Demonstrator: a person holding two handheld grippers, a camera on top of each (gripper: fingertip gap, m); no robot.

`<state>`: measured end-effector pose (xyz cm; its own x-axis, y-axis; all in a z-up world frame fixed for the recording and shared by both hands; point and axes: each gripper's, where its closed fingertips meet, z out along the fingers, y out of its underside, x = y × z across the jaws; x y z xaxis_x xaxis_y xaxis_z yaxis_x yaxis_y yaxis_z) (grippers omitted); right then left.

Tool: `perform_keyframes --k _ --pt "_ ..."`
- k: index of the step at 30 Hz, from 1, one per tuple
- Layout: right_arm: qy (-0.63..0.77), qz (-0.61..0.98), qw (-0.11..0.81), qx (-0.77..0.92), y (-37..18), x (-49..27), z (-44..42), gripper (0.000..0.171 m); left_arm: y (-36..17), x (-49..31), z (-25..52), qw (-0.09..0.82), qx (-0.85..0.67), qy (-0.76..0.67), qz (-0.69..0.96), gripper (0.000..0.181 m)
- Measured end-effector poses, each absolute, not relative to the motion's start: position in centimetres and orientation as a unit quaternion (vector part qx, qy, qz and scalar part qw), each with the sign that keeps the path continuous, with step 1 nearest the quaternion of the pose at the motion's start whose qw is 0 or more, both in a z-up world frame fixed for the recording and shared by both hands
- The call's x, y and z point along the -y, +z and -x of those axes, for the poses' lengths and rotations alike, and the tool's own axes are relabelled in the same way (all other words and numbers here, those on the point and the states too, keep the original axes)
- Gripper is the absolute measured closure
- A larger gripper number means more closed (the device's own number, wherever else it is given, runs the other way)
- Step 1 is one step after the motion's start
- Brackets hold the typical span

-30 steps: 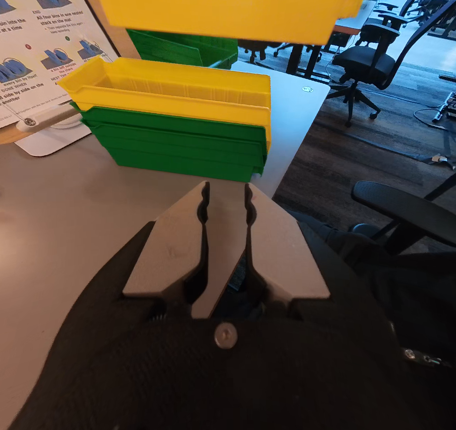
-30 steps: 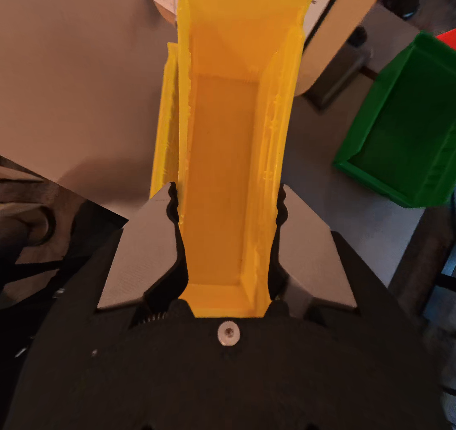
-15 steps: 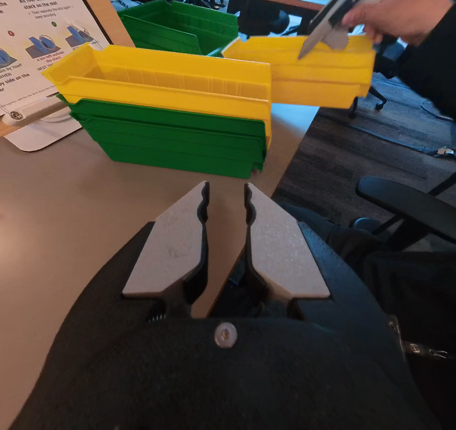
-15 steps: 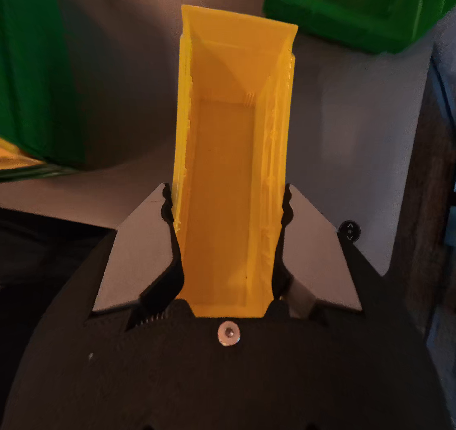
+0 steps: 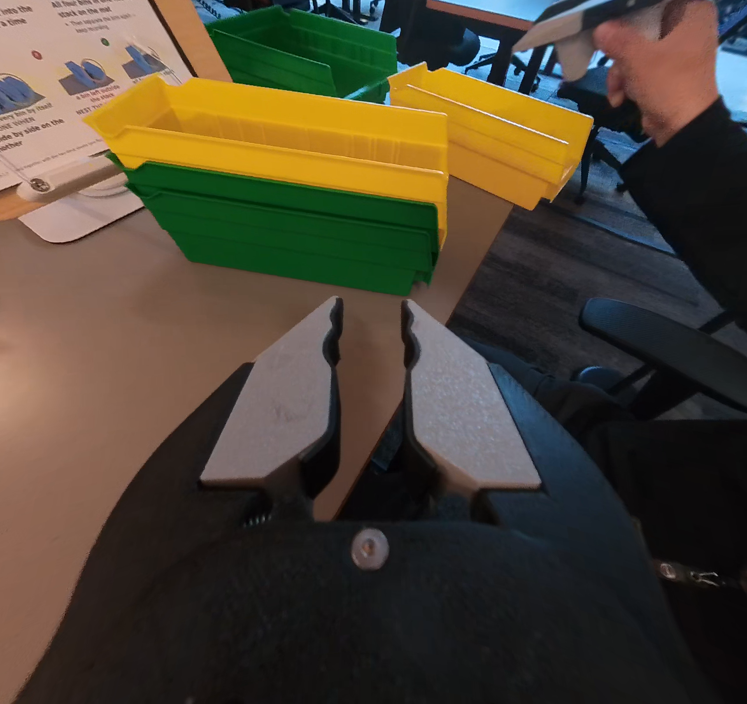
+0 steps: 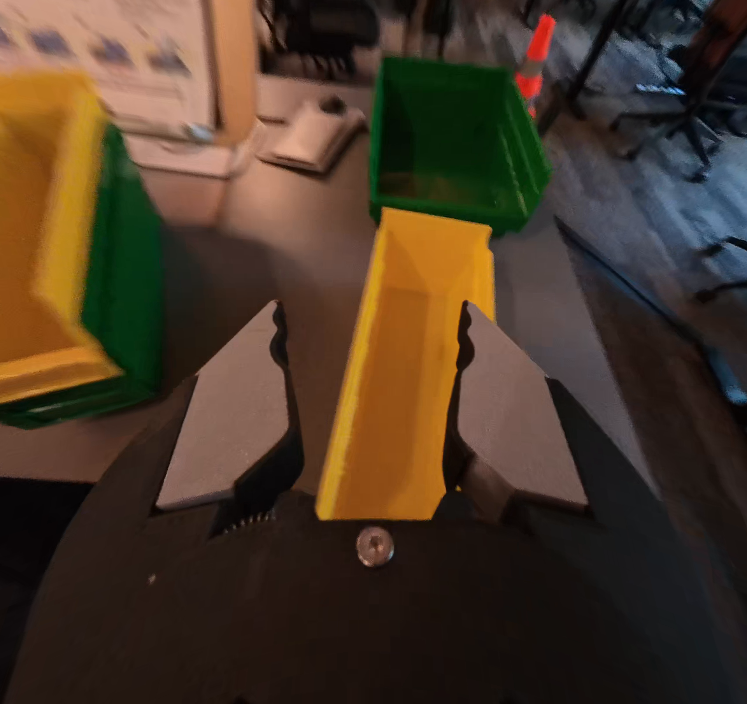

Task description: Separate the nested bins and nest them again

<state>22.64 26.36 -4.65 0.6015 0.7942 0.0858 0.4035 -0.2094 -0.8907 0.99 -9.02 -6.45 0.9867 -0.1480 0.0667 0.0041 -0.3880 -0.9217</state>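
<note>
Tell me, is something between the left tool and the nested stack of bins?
Nothing visible: only bare table lies between the open left tool and the nested stack.

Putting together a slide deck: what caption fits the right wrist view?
Open right gripper above a yellow bin on the table, beside a green bin.

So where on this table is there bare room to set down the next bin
The widest bare patch of table lies between the left gripper and the nested stack. A narrower strip separates the stack from the loose yellow bin. The far corner is crowded: that bin overhangs the edge, close to the lone green bin.
</note>
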Motion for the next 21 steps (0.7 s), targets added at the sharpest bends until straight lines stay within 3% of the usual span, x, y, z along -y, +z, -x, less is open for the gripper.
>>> perform_keyframes --k 6,9,15,17,21 --pt "0.425 0.635 0.515 0.389 0.8 -17.7 -20.4 0.097 -6.0 9.0 -0.5 0.564 -0.028 -0.069 0.823 0.155" --pt "0.491 0.609 0.472 0.407 0.9 -13.9 -19.9 0.095 -6.0 8.8 -0.2 0.566 -0.024 -0.062 0.821 0.156" --pt "0.487 0.586 0.464 0.451 -0.6 -11.0 -21.2 0.095 -6.8 7.7 -0.2 0.564 -0.015 -0.068 0.823 0.156" --pt "0.505 0.589 0.446 0.447 -0.4 -10.7 -21.8 0.063 -7.2 7.3 -1.2 0.558 -0.025 -0.088 0.825 0.156" --pt "0.536 0.568 0.436 0.447 0.3 -10.0 -22.3 0.075 -7.4 6.8 -2.5 0.551 -0.042 -0.086 0.829 0.156"
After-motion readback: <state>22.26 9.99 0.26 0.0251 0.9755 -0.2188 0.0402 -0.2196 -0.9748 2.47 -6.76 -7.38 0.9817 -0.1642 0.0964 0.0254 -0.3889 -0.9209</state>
